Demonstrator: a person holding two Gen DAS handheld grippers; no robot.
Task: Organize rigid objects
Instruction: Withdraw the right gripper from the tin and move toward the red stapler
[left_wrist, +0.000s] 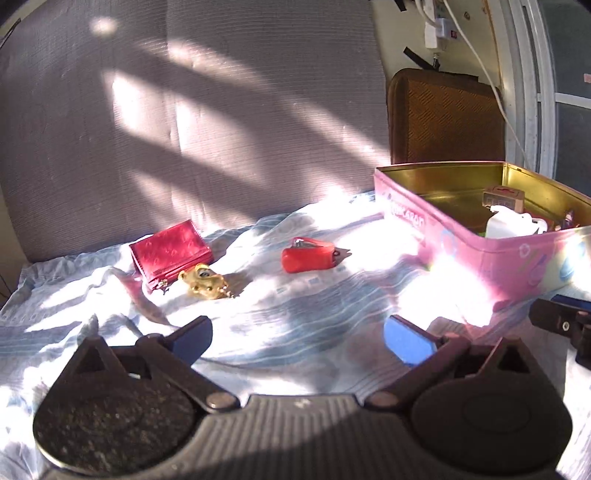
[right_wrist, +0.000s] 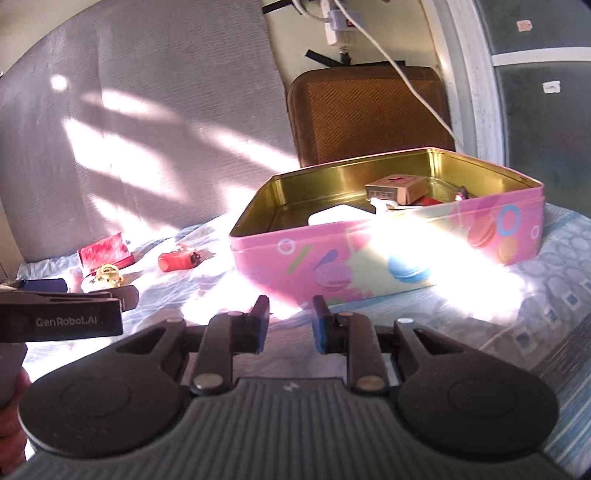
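Black hand-held gripper (right_wrist: 289, 325) (blue pads (right_wrist: 320, 328))

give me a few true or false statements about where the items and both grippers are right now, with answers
1. The pink metal tin has its lid on. False: it is open, showing a gold interior.
2. The red textured wallet lies on the pale blue patterned sheet, outside the tin. True.
3. The left gripper is shut on the small red pouch. False: its jaws are wide apart and empty, the pouch lying ahead on the sheet.
4. A small brown cardboard box sits inside the tin. True.
5. The gold ornate trinket is inside the tin. False: it lies beside the wallet.
6. The right gripper holds nothing. True.
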